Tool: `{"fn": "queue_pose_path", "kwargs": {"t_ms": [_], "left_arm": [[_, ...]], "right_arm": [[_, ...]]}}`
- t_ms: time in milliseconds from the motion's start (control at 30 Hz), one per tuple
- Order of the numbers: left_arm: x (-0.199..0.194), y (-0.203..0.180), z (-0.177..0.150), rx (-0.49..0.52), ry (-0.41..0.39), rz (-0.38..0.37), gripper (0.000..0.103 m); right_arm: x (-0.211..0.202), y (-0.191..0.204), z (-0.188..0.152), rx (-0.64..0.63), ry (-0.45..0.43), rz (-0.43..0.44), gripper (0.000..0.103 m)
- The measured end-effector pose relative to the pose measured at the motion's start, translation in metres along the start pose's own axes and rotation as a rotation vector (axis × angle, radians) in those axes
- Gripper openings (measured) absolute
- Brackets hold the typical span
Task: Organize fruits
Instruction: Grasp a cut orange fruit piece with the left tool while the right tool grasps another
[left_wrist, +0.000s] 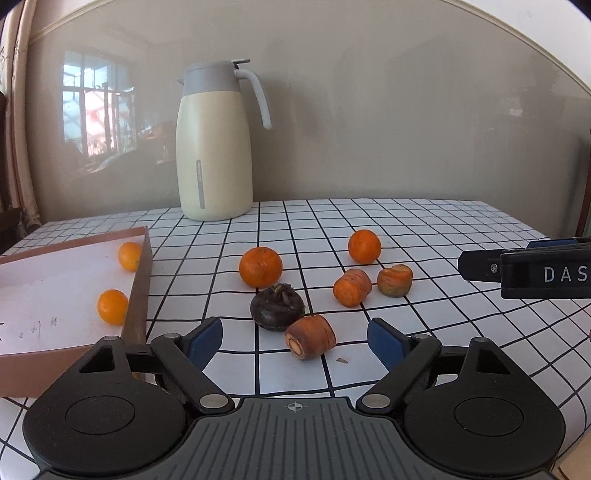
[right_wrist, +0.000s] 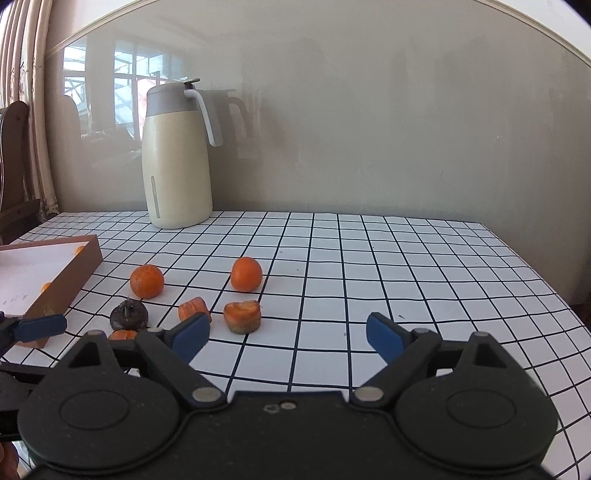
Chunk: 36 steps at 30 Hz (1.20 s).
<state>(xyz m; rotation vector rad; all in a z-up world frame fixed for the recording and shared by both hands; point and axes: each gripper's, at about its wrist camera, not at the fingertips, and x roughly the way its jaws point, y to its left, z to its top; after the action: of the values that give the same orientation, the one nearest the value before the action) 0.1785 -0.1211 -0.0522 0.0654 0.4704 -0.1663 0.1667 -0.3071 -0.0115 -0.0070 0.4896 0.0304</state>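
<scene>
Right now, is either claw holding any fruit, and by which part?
Nothing is held. The left claw is open, its pads either side of a carrot piece but apart from it. The right claw is open over bare tablecloth.

Two low, forward-facing wrist views, sharing jug (left_wrist: 214, 147) and fruit-strewn tablecloth (right_wrist: 369, 258)

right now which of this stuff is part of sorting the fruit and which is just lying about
Part of the job:
- two oranges on the table
- two oranges in the box
- the box

Lying about:
- three carrot chunks
- dark round root
- thermos jug
</scene>
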Motion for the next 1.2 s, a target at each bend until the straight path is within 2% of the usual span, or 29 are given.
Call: {"fn": "queue_pose_path", "kwargs": {"t_ms": [67, 167, 267, 400, 500, 600, 700, 733, 867, 933, 1200], "left_arm": [[0.005, 0.0, 0.001, -0.003, 0.009, 0.002, 0.084], [0.014, 0.0, 0.001, -0.004, 0.045, 0.003, 0.069], [0.021, 0.001, 0.0, -0.013, 0.073, -0.004, 0.067], [0.029, 0.003, -0.001, -0.011, 0.095, 0.007, 0.059], [0.033, 0.01, 0.0, -0.031, 0.107, 0.012, 0.049], [0.033, 0.013, -0.001, -0.037, 0.104, 0.019, 0.043], [0.035, 0.015, -0.001, -0.038, 0.1, 0.018, 0.043], [0.036, 0.017, 0.0, -0.042, 0.1, 0.018, 0.043], [0.036, 0.021, 0.001, -0.06, 0.101, 0.011, 0.037], [0.037, 0.023, 0.001, -0.069, 0.1, 0.01, 0.034], [0.035, 0.025, 0.0, -0.069, 0.097, 0.005, 0.034]], "right_arm": [[0.006, 0.001, 0.0, 0.002, 0.009, 0.001, 0.086], [0.015, 0.004, -0.003, 0.005, 0.029, -0.001, 0.084], [0.022, 0.006, -0.003, 0.005, 0.04, 0.001, 0.084], [0.032, 0.009, -0.004, 0.014, 0.053, 0.006, 0.083], [0.04, 0.012, -0.004, 0.017, 0.072, 0.012, 0.079], [0.048, 0.016, -0.002, 0.029, 0.084, 0.023, 0.072], [0.058, 0.02, -0.003, 0.033, 0.103, 0.033, 0.067], [0.061, 0.022, -0.003, 0.031, 0.119, 0.032, 0.062], [0.07, 0.027, -0.003, 0.018, 0.149, 0.04, 0.055], [0.074, 0.028, -0.002, 0.017, 0.16, 0.043, 0.049], [0.086, 0.031, 0.003, 0.01, 0.173, 0.032, 0.046]]}}
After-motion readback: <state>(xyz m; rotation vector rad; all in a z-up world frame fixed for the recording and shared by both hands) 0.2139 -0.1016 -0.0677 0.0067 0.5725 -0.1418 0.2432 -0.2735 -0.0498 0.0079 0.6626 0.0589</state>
